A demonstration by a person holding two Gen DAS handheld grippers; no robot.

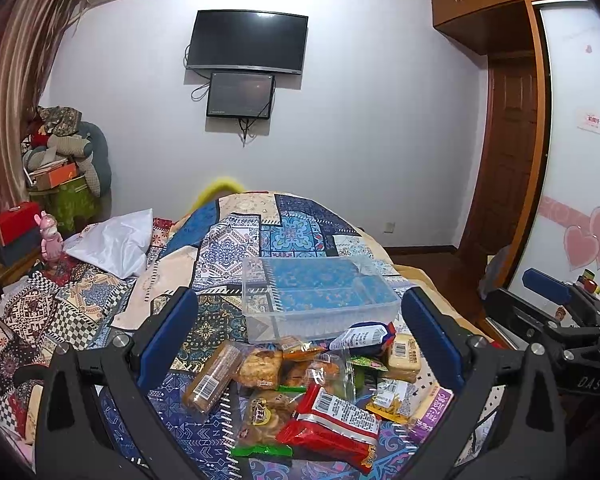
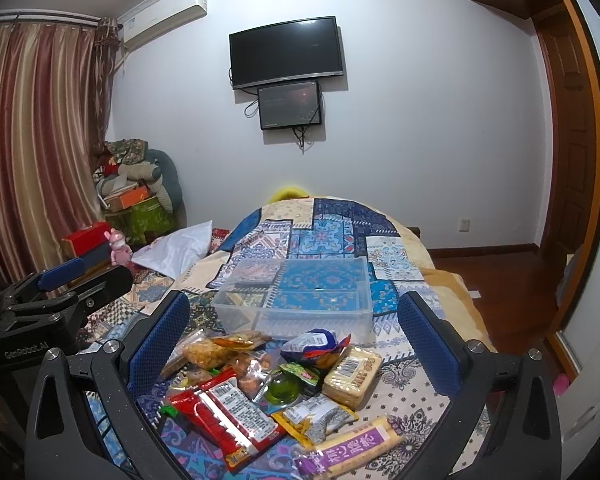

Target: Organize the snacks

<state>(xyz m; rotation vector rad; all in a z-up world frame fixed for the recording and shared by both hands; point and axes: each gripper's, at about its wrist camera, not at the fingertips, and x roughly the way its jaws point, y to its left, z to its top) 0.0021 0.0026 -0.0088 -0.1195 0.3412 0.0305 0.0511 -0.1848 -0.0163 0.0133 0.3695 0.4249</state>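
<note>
Bedroom w/ pale wall, TV [image 1: 247,45] upper centre, curtains [image 2: 36,128] at left. Patchwork bedspread [image 1: 260,224] filled the lower half. A clear plastic box [image 1: 320,300] sat mid-frame, looked empty. Just in front of it, at lower centre, lay the snack pile [image 1: 308,384]: red packet [image 2: 228,412], purple-label wafer pack [image 2: 352,452] at bottom right, yellowish cracker block [image 2: 352,372], blue-white wrapped bun [image 2: 312,340], plus small loose sachets.

Left gripper [image 1: 300,340] hung above the pile, jaws wide apart, holding nothing. Right gripper [image 2: 296,344] likewise spread, nothing between the pads.

Handling, as a guess: all light; foil and film wrappers slick and crinkly, contents prob. crumbly, so a gentle squeeze. Cracker block is stiffest, so grip across its short sides. Red packet: pinch mid-body, not the sealed end.
</note>
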